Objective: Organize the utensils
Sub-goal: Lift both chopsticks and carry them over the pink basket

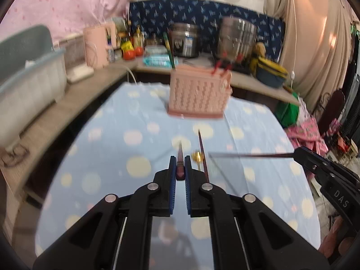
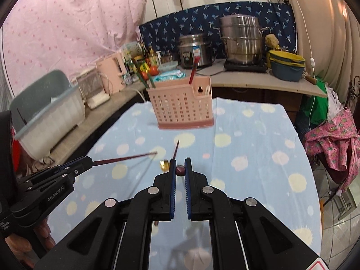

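Observation:
A pink slotted utensil basket (image 2: 182, 105) stands at the far end of the table, also in the left wrist view (image 1: 199, 95). It holds green and red chopsticks (image 2: 193, 69). My left gripper (image 1: 180, 168) is shut on a dark red chopstick (image 1: 180, 157) pointing forward above the cloth. My right gripper (image 2: 180, 168) is shut on the butt end of another dark red chopstick (image 2: 175, 149); it shows from the side in the left wrist view (image 1: 247, 155). A third dark chopstick (image 1: 202, 153) and a small gold piece (image 1: 196, 156) lie on the cloth.
The table wears a light blue cloth with pale dots (image 2: 247, 157). A counter behind holds steel pots (image 2: 241, 40), a rice cooker (image 2: 194, 50), bottles, a pink kettle (image 2: 111, 72) and a grey dish bin (image 2: 45, 110). Pink clothing (image 2: 333, 144) hangs at right.

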Demonstrator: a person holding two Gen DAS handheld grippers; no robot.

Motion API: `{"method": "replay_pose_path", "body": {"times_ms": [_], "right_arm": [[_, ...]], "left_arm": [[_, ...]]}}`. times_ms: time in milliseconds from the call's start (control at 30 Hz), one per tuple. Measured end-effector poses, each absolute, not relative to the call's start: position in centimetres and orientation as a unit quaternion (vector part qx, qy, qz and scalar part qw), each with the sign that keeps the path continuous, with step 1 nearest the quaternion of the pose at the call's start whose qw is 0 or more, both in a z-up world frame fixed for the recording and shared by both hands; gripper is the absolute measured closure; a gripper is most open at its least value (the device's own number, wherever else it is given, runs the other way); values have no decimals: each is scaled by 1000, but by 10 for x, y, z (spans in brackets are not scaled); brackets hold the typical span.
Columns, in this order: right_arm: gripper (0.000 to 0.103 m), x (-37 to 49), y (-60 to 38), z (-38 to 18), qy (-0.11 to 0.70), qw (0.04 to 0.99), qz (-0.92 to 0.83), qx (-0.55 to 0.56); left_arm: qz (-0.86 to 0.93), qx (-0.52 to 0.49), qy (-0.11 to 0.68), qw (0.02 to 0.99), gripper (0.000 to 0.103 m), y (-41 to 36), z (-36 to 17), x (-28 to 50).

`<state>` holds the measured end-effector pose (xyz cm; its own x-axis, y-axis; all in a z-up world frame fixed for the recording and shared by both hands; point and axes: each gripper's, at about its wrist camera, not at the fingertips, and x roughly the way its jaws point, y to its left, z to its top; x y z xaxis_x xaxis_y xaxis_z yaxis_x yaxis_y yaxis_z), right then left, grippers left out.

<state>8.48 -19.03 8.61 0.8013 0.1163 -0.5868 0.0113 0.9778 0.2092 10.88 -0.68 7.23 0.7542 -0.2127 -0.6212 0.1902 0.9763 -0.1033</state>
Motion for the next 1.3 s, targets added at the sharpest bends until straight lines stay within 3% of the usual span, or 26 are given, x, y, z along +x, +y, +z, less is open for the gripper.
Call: {"method": "replay_pose_path", "body": {"times_ms": [967,1300], "right_arm": [[96,265,-241,240,160,970,49,175],[96,332,-248,236,152,973,33,173]], "left_arm": [[-137,-49,149,978,96,-39,259,277],[-127,-46,137,981,96,-46,254,333]]}}
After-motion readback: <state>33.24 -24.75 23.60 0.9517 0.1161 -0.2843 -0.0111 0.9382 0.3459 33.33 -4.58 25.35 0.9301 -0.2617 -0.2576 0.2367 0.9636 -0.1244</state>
